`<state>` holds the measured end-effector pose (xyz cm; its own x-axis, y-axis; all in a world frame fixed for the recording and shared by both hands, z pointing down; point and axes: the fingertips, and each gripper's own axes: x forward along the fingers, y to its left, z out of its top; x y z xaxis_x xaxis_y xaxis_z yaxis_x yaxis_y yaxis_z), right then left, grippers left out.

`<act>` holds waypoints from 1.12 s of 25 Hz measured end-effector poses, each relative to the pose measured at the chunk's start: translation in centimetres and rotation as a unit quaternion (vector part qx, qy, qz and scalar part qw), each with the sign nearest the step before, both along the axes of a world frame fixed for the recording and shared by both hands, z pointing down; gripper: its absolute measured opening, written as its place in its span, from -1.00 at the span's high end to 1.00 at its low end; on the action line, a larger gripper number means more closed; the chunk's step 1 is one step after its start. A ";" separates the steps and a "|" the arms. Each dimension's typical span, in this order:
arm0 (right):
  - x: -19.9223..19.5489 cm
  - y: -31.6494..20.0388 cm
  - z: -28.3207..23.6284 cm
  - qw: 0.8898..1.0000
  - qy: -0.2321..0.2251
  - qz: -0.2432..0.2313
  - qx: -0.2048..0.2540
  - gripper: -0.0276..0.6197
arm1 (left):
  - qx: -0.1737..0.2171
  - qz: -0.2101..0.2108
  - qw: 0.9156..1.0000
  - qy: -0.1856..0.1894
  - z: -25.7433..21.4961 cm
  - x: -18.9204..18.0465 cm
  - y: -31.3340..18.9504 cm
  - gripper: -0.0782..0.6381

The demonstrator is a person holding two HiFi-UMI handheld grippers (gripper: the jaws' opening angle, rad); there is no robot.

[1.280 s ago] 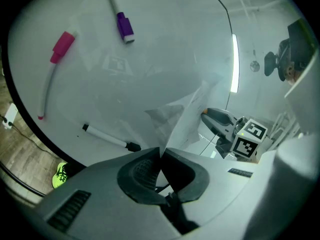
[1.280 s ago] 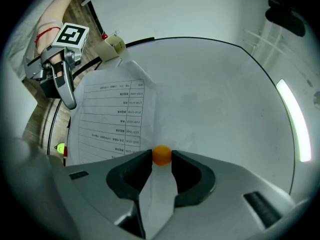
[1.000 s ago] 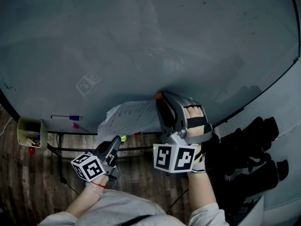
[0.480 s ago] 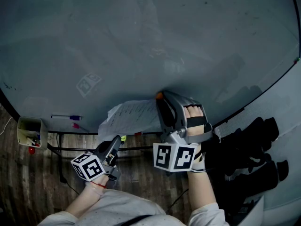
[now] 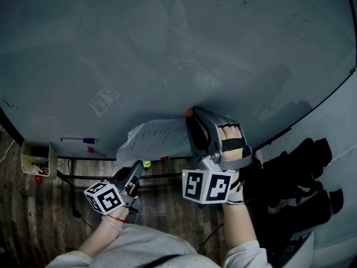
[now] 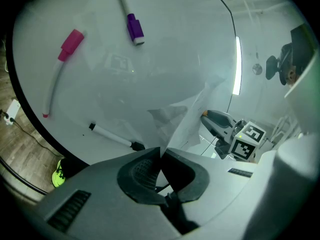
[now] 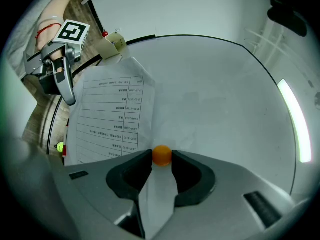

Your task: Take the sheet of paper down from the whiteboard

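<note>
Right gripper (image 7: 161, 156) is clamped on the small orange magnet (image 7: 161, 154), low in the centre of its own view, both jaw tips pressing its sides. That magnet pins one corner of the sheet of paper (image 7: 112, 114) to the whiteboard (image 7: 215, 94). In the head view the sheet (image 5: 156, 135) sits lower centre, bowed away from the board between the two grippers.

Left gripper (image 6: 162, 151) is pinched tight on the sheet's edge, the paper rising out of its closed jaws.

Now the risks. The magnet is round and smooth and only the jaw tips catch it, so a skewed pull could squirt it out and drop it. If the left side tugs before the magnet lifts, the pinned corner could tear. And with a thin bite on the edge, the freed sheet could slip out and flutter to the floor.
</note>
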<state>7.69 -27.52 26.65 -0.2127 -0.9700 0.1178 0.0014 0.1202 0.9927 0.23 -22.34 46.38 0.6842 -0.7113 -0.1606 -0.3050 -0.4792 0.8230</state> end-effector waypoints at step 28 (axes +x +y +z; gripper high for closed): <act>1.4 0.6 0.0 1.000 -0.004 0.009 -0.005 0.50 | -0.042 0.010 0.996 0.074 0.0 0.1 0.3 0.74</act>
